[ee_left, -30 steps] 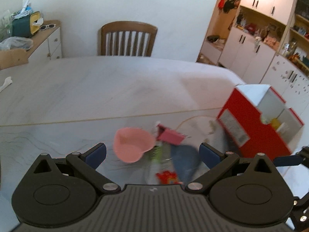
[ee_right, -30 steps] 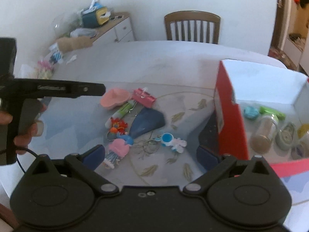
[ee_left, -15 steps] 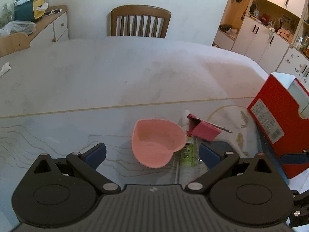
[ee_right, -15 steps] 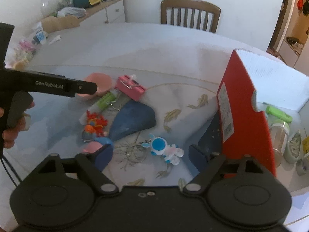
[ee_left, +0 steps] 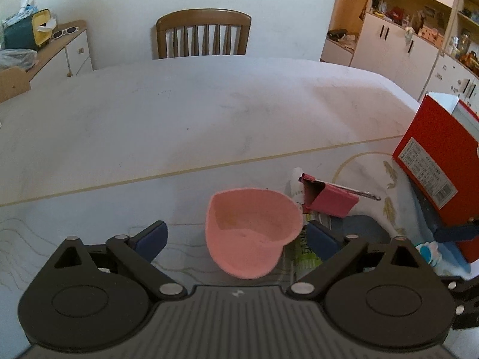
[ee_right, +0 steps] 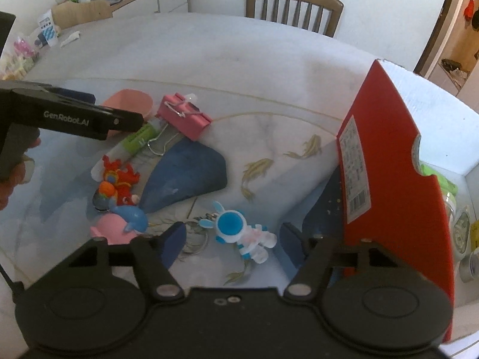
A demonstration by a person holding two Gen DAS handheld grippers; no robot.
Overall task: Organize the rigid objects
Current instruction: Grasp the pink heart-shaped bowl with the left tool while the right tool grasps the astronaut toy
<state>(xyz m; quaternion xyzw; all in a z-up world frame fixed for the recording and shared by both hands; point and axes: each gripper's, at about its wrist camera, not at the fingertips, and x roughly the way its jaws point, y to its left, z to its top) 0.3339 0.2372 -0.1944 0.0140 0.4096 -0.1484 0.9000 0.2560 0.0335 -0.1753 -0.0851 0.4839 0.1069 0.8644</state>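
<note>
A pink heart-shaped bowl (ee_left: 251,236) sits on the table between the open fingers of my left gripper (ee_left: 238,236); it also shows in the right wrist view (ee_right: 128,101). Beside it lie a pink binder clip (ee_left: 329,199) (ee_right: 185,116), a green tube (ee_right: 137,139), a dark blue flat piece (ee_right: 185,176), a red toy (ee_right: 119,182), a pink and blue whale toy (ee_right: 122,221) and a blue and white astronaut keychain (ee_right: 242,233). My right gripper (ee_right: 233,242) is open, with the astronaut between its fingers. The red box (ee_right: 392,161) stands at the right.
The red box (ee_left: 434,161) holds a bottle and small items (ee_right: 461,224). A wooden chair (ee_left: 203,34) stands at the far table edge. A sideboard with clutter (ee_left: 39,45) is at the left, white cabinets (ee_left: 419,42) at the right.
My left gripper has moved in on the pink bowl, which now sits between its fingers. My right gripper has come down and forward over the astronaut keychain.
</note>
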